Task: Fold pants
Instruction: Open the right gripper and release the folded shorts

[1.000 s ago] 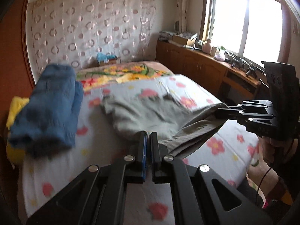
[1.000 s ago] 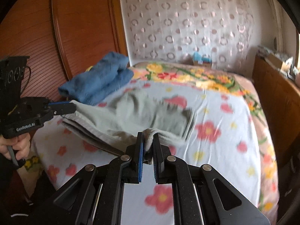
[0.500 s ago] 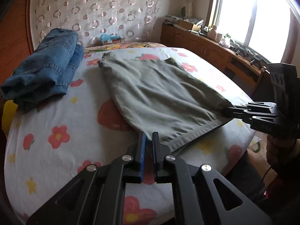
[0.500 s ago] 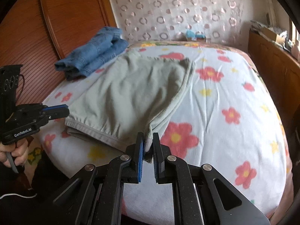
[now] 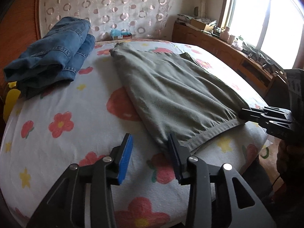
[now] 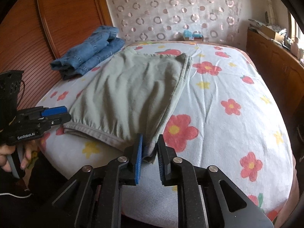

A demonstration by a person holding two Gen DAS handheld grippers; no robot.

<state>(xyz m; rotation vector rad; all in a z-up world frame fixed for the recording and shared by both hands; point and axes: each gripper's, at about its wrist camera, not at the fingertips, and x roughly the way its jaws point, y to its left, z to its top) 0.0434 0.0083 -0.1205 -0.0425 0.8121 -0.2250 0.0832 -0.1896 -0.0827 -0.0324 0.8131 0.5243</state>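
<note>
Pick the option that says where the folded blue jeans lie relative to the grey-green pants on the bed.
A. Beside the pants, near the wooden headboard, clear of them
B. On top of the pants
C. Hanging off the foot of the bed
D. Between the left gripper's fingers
A: the folded blue jeans lie on the flowered sheet beside the grey-green pants, by the wooden headboard, not overlapping them.

Daylight enters through the window (image 5: 266, 17), overexposed to white, upper right of the left gripper (image 5: 150, 148). Focus is sharp and shadows soft; fisheye curvature bends both views' edges, whose corners are vignetted black.
</note>
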